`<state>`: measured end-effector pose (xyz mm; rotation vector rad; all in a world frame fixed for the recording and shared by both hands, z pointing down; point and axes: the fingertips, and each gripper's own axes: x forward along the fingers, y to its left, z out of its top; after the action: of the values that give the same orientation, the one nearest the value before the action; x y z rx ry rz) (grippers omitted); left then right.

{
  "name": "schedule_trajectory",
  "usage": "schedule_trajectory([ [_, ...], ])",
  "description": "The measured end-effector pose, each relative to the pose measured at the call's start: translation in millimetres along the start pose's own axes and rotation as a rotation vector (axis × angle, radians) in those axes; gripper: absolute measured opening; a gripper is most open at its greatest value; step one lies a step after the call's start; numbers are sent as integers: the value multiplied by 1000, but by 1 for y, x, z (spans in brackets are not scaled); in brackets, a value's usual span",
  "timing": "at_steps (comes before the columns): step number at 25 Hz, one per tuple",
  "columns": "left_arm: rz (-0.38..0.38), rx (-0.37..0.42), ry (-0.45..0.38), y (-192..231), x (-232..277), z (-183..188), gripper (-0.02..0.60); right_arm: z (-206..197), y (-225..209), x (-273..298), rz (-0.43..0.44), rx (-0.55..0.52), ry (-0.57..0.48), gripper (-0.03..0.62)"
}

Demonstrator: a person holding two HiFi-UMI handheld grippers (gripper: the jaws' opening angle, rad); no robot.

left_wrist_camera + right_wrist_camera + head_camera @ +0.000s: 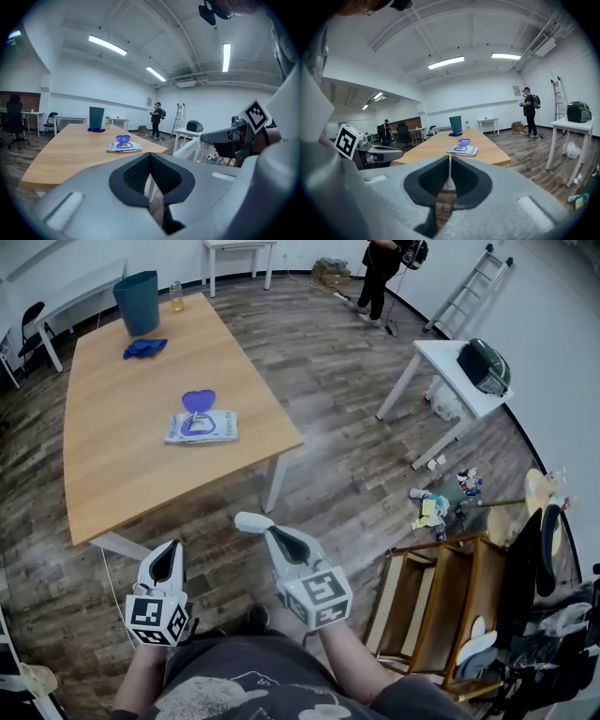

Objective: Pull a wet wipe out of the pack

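My target, the wipe pack (202, 426), lies flat on the wooden table (112, 474), upper left of centre in the head view. Its purple lid (198, 400) is flipped open on the far side, and its long axis runs left to right across the frame. Both my grippers sit at the bottom of that frame, off the table and well short of the pack, pointing up-frame toward it. My right gripper (251, 520) and left gripper (169, 557) are clenched on nothing. I judge the right slightly nearer.

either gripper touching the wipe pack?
No, the left gripper and right gripper are over the floor, short of the table where the wipe pack lies.
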<state>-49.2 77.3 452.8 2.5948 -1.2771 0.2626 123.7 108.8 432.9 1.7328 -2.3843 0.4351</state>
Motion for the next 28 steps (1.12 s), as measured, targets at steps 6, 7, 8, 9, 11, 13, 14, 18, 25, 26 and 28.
schedule_trajectory([
  [6,-14,-18,-16,14,-11,8,18,6,15,-1,-63,-11,6,6],
  [7,-13,-21,-23,18,-14,10,18,8,19,0,-72,-14,6,6],
  [8,-10,-25,-28,22,-17,12,18,9,22,1,-79,-16,6,6],
  [9,-9,-31,-31,26,-19,13,18,9,27,2,-82,-18,7,6],
  [11,-14,-44,-29,30,-25,11,18,7,36,1,-86,-25,18,6],
  [13,-22,-47,-24,32,-31,8,18,3,45,-1,-89,-36,33,6],
  [14,-26,-47,-22,32,-33,6,18,1,49,-2,-92,-40,37,6],
  [18,-43,-53,-20,34,-43,1,18,-2,61,-8,-107,-46,38,6],
  [25,-62,-52,-30,37,-51,1,18,-4,69,-19,-137,-51,41,6],
  [26,-62,-56,-28,37,-52,0,18,-5,71,-21,-139,-51,43,6],
  [28,-65,-60,-25,36,-55,-3,18,-7,73,-24,-144,-51,45,6],
])
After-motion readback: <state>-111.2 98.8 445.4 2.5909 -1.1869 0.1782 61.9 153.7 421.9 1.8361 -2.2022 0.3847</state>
